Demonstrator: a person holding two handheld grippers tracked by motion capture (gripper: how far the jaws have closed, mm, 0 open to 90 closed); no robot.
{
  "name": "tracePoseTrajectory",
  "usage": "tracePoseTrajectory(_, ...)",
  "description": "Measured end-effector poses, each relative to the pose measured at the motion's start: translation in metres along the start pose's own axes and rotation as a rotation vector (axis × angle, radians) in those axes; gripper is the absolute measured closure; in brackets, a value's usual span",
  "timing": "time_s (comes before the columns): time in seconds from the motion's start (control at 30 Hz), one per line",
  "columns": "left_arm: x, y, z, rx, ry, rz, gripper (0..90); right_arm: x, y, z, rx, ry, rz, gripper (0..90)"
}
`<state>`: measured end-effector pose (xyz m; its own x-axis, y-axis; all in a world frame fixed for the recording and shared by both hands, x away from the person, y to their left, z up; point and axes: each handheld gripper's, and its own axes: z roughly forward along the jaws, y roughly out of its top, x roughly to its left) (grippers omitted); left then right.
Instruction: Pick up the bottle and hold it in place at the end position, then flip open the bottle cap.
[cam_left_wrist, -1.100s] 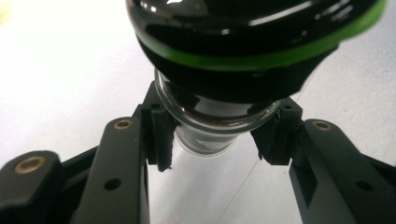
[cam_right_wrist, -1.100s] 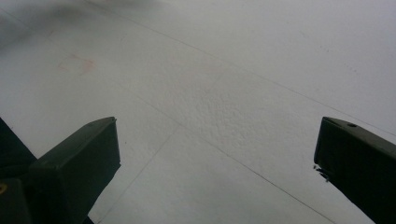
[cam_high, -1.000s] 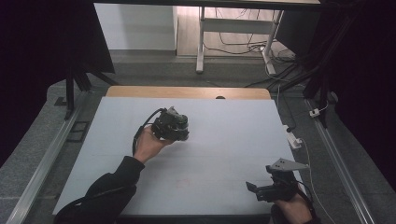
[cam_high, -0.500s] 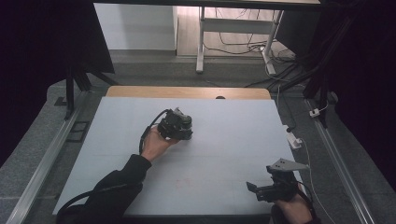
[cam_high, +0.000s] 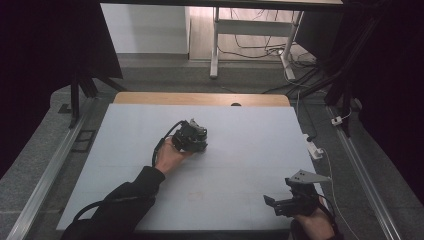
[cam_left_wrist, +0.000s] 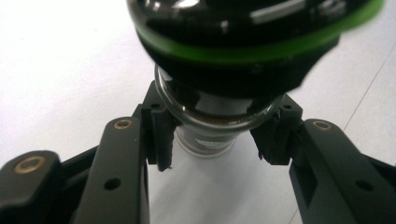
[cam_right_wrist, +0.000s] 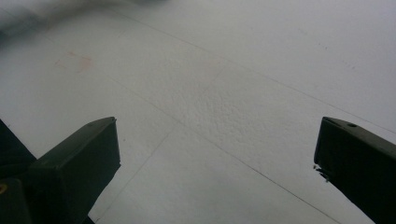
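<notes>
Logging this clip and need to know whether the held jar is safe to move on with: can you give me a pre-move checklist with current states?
1. Left gripper closed on the glass jar: ok, both pads press the glass below the lid.
2. Green-banded dark lid seated on the jar: cannot tell, the view is too close to judge.
3. Jar resting on the white table: cannot tell, its base is hidden in the high view.
4. Right gripper free: ok, jaws wide apart over bare table.
5. Right gripper well apart from the left hand: ok, it sits at the near right corner.
</notes>
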<state>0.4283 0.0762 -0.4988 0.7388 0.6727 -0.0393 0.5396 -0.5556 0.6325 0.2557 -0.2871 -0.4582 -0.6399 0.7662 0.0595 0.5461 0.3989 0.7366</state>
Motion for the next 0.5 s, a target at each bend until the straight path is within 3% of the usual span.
tracePoseTrajectory(0.5,0.0002,-0.0037,0.0002,-0.014,-0.002,0.001,53.8,-0.0004,0.0007,-0.0003,0.0,0.014,0.002,0.0)
